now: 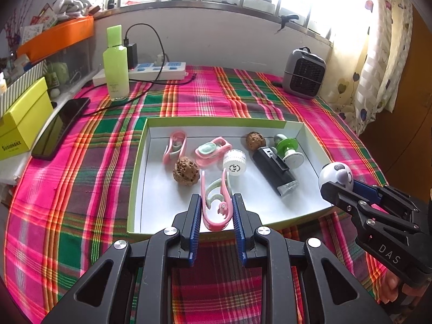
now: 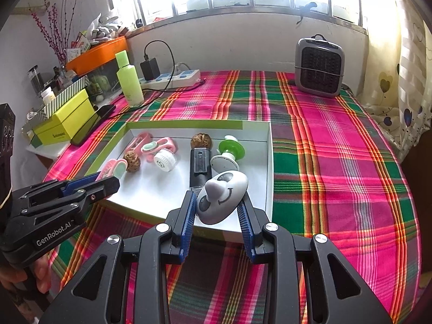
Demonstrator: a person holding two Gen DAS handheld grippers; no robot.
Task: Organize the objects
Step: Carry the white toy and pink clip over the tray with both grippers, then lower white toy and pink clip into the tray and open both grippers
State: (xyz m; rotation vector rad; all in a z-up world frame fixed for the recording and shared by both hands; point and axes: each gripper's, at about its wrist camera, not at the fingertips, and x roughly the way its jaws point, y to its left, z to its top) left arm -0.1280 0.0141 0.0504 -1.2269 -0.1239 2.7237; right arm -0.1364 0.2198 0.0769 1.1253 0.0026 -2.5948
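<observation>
A shallow white tray with green rim (image 1: 216, 121) (image 2: 194, 124) lies on the plaid cloth. In it lie pink clips (image 1: 175, 145), two walnuts (image 1: 186, 171), a white cap (image 1: 234, 162), a black device (image 1: 275, 171) and a green-and-white spool (image 1: 289, 149). My left gripper (image 1: 217, 205) is shut on a pink-and-green clip (image 1: 216, 202) over the tray's near edge; it also shows in the right wrist view (image 2: 108, 178). My right gripper (image 2: 218, 202) is shut on a white panda-face toy (image 2: 221, 199) above the tray's near right corner; the toy shows in the left wrist view too (image 1: 336, 175).
A green bottle (image 1: 115, 64), power strip (image 1: 151, 71) with cables, and phone (image 1: 60, 128) sit at the back left. A yellow-green box (image 1: 21, 121) and orange bin (image 1: 56, 36) stand at the left. A grey heater (image 1: 303, 74) stands at the back right. Curtain (image 1: 378, 62) hangs right.
</observation>
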